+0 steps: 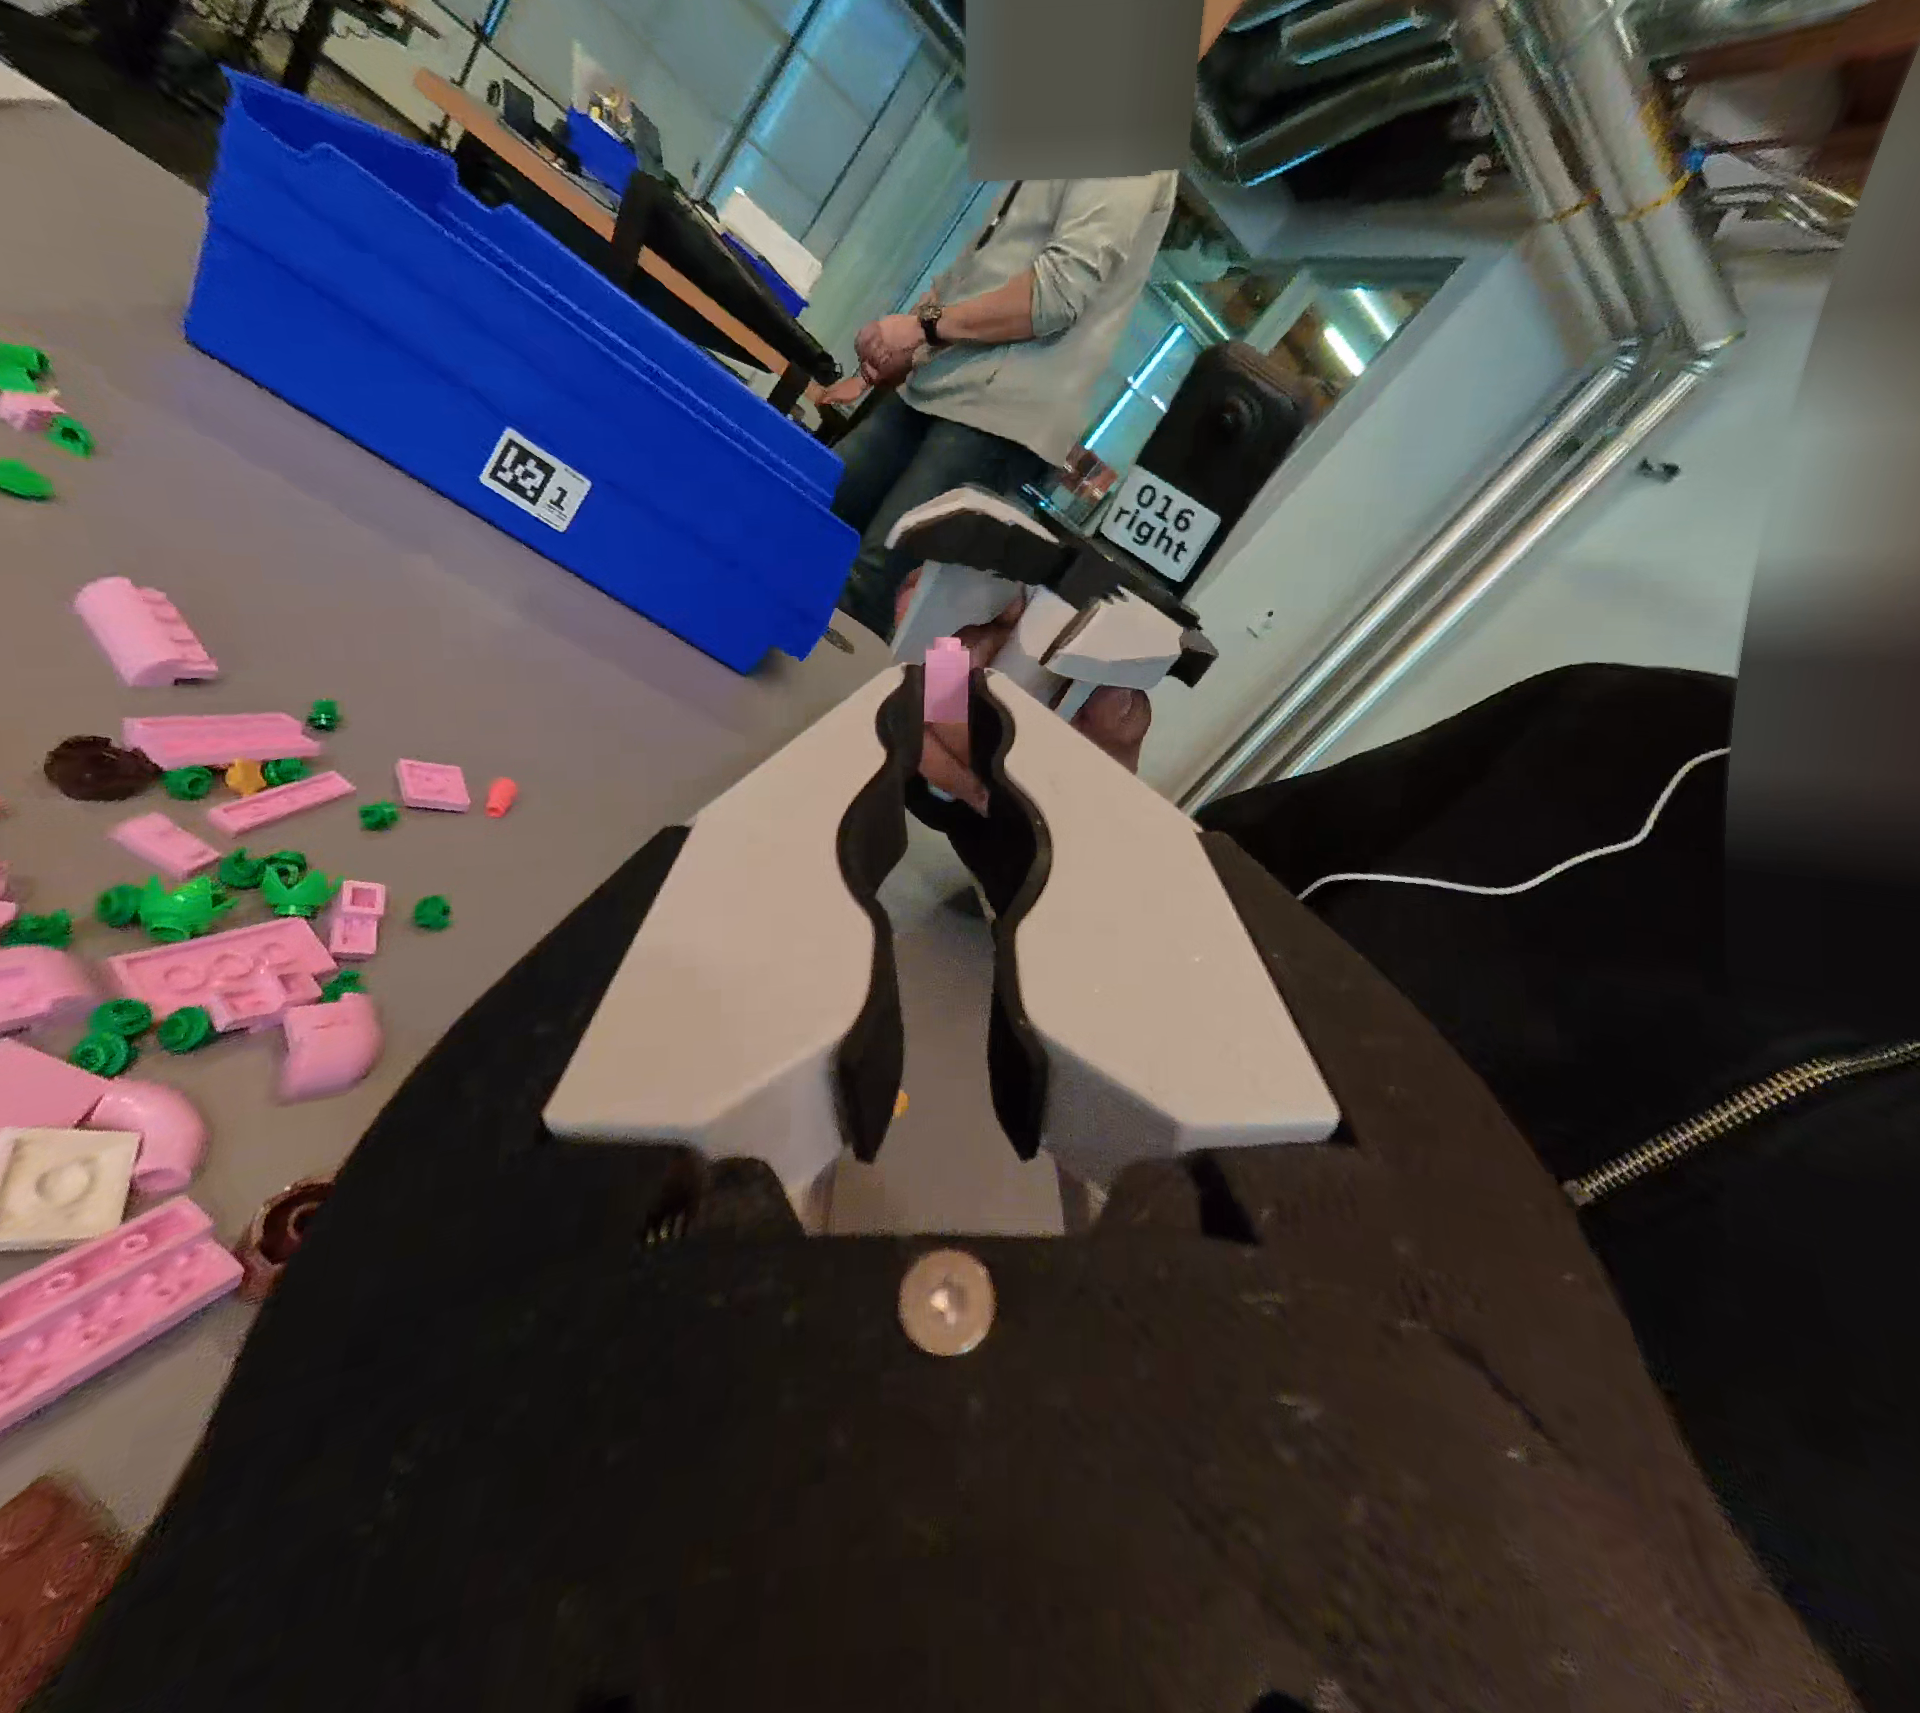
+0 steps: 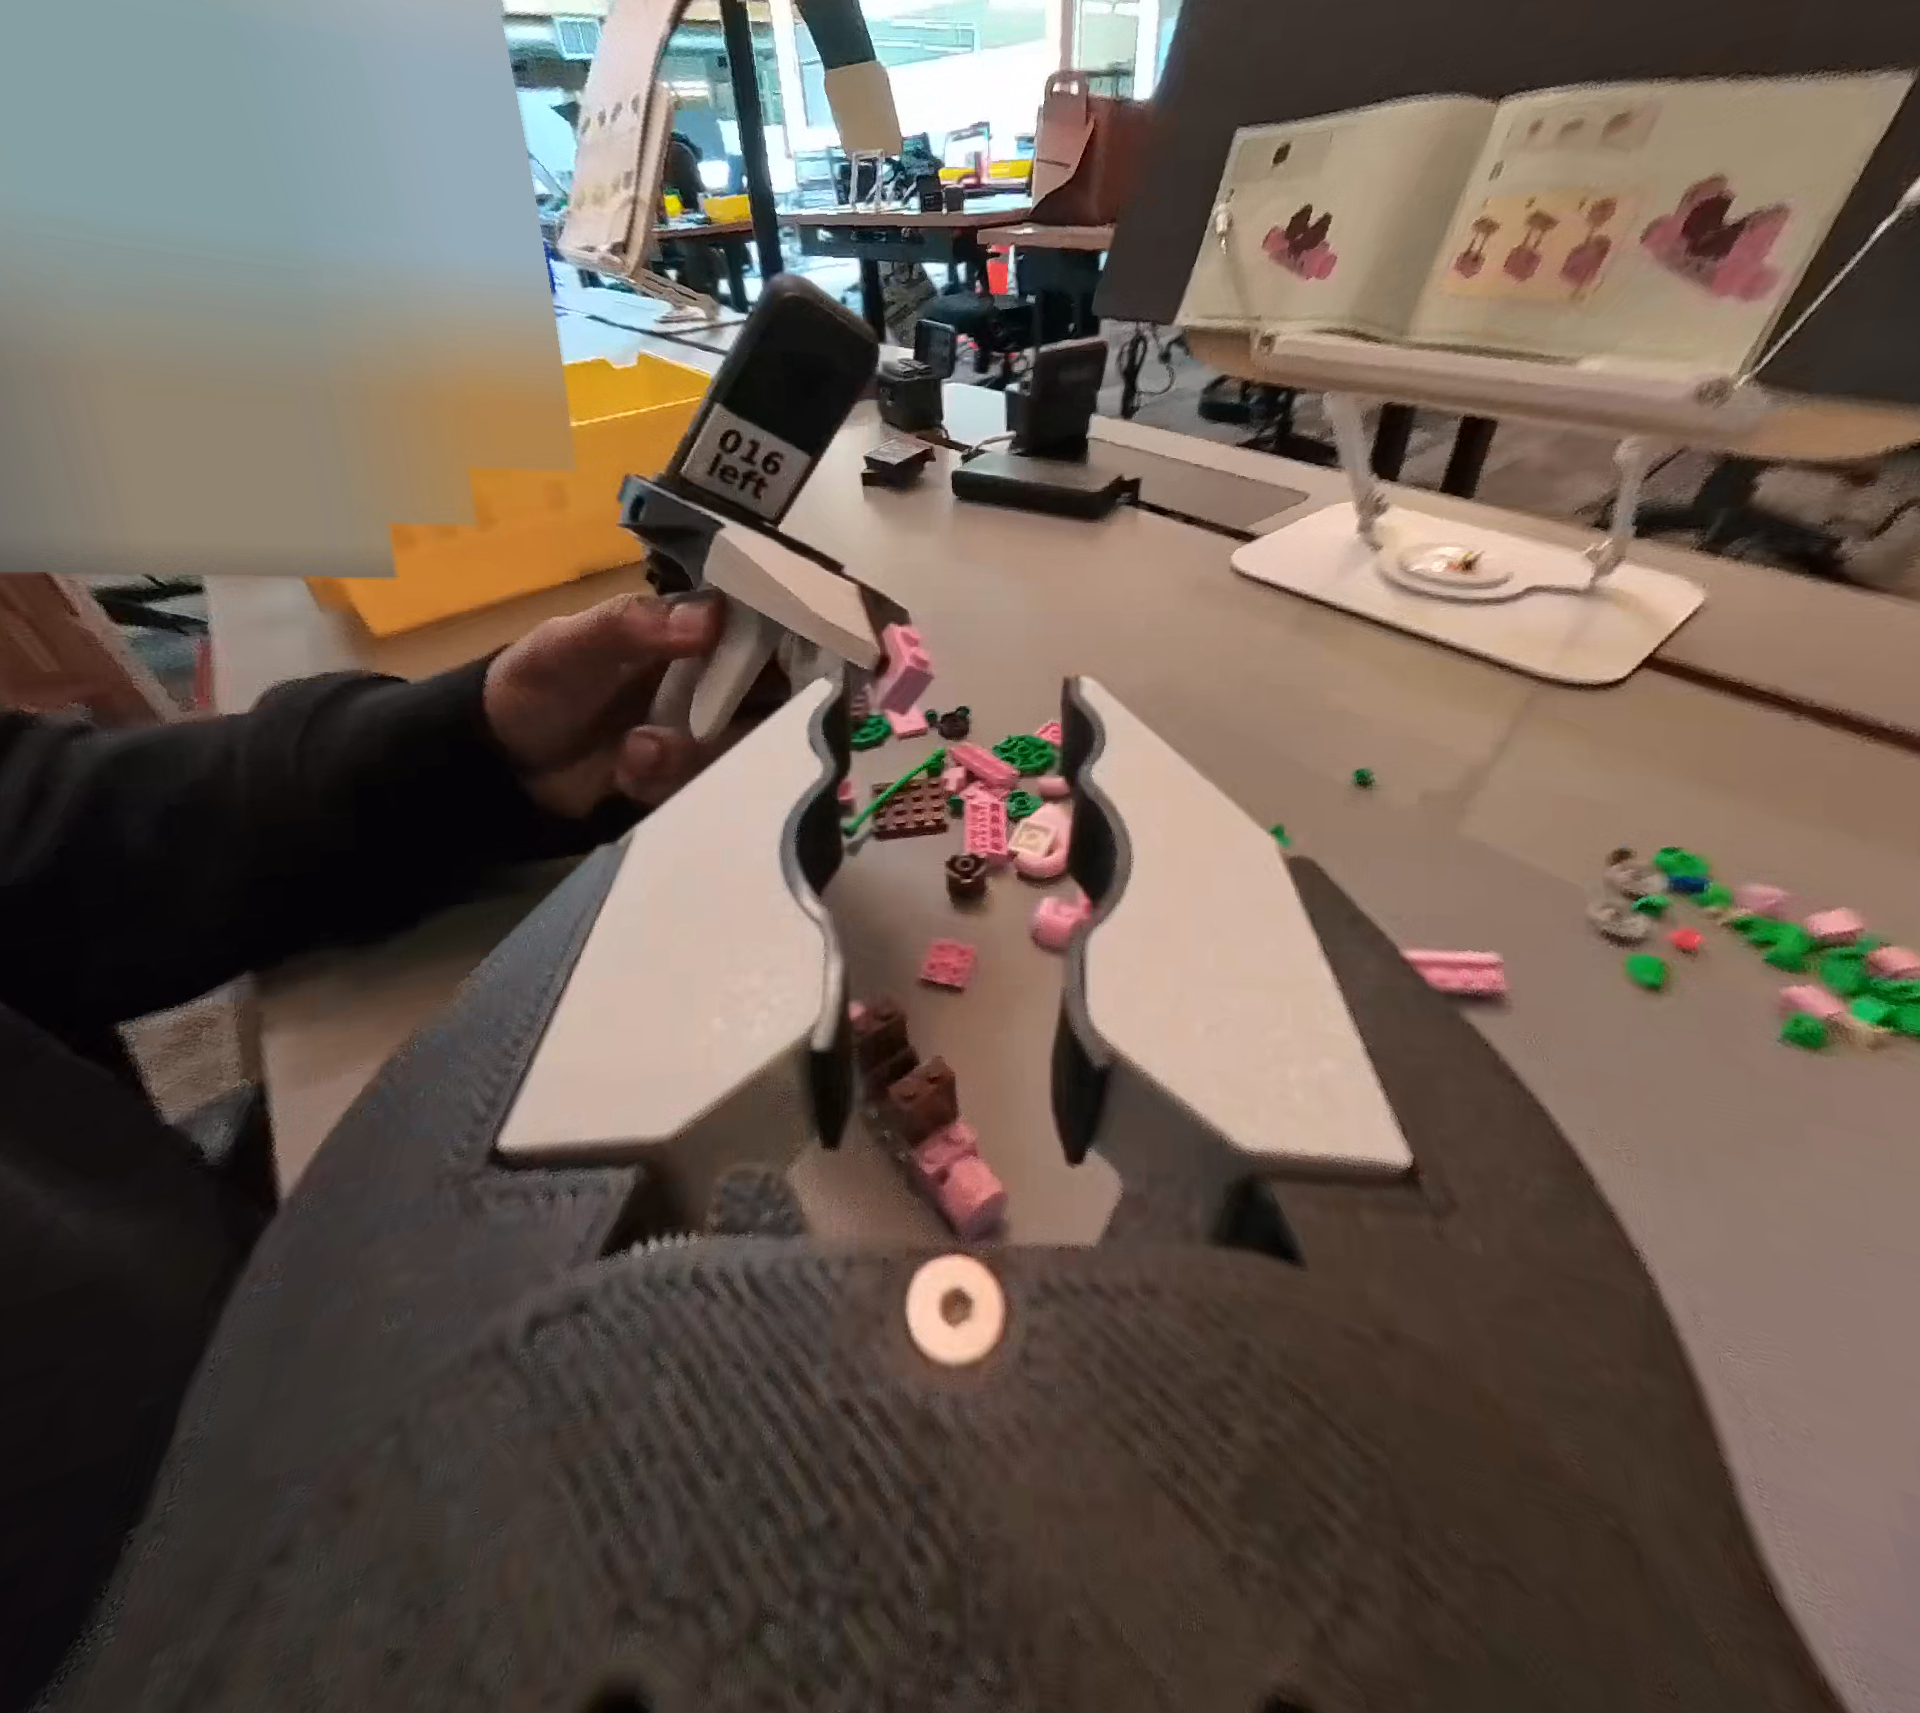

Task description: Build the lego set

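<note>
My left gripper (image 1: 943, 713) is shut on a small pink brick (image 1: 945, 676), held up in the air; a stud shows on the brick's top end. The right wrist view shows the same gripper (image 2: 868, 640) with the pink brick (image 2: 902, 664) at its tips, just beyond my right gripper's left fingertip. My right gripper (image 2: 951, 707) is open and empty, above the table. A brown and pink built piece (image 2: 925, 1118) lies on the table below, between its fingers. Loose pink, green and brown pieces (image 2: 977, 806) lie scattered ahead.
A blue bin (image 1: 499, 375) stands on the grey table beyond more loose pieces (image 1: 208, 936). An open instruction booklet (image 2: 1507, 209) rests on a white stand at the right. A yellow bin (image 2: 623, 458) is far left. More pieces (image 2: 1818, 946) lie at the right. A person stands behind. My left and right fingertips are right by each other.
</note>
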A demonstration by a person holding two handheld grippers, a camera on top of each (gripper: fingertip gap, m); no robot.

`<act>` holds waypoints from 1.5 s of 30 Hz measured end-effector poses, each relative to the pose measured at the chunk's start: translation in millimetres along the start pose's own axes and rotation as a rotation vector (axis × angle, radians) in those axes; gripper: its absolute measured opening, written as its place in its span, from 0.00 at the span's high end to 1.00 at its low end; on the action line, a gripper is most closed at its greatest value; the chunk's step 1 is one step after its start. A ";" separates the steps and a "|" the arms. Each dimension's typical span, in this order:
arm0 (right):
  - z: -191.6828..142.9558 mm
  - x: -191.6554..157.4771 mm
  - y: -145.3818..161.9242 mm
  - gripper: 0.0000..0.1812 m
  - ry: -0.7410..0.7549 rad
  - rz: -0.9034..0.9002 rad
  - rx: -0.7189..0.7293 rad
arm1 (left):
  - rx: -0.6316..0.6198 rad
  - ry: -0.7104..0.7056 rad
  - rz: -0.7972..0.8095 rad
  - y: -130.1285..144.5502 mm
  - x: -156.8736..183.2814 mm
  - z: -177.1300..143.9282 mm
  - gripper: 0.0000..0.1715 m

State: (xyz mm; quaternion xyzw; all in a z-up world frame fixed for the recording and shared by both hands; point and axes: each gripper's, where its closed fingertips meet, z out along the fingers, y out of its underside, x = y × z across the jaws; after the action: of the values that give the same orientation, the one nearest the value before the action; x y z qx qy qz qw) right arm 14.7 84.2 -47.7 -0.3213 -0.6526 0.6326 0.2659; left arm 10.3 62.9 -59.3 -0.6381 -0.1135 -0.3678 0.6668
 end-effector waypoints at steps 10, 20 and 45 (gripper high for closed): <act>6.6 -25.5 0.5 1.00 -0.244 0.188 0.061 | -0.110 -0.078 0.344 17.6 13.4 14.0 0.96; -1.3 -24.0 8.3 0.95 -0.239 0.127 0.015 | -0.062 -0.035 0.257 12.9 8.6 9.2 0.97; 0.4 -19.6 25.0 0.96 -0.284 0.170 -0.060 | -0.110 -0.036 0.268 23.2 7.7 14.9 0.96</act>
State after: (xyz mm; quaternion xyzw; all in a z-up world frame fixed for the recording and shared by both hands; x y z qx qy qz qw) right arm 29.2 68.9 -71.5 -0.2904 -0.6729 0.6719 0.1068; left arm 35.2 72.2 -70.0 -0.6896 -0.0188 -0.2697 0.6718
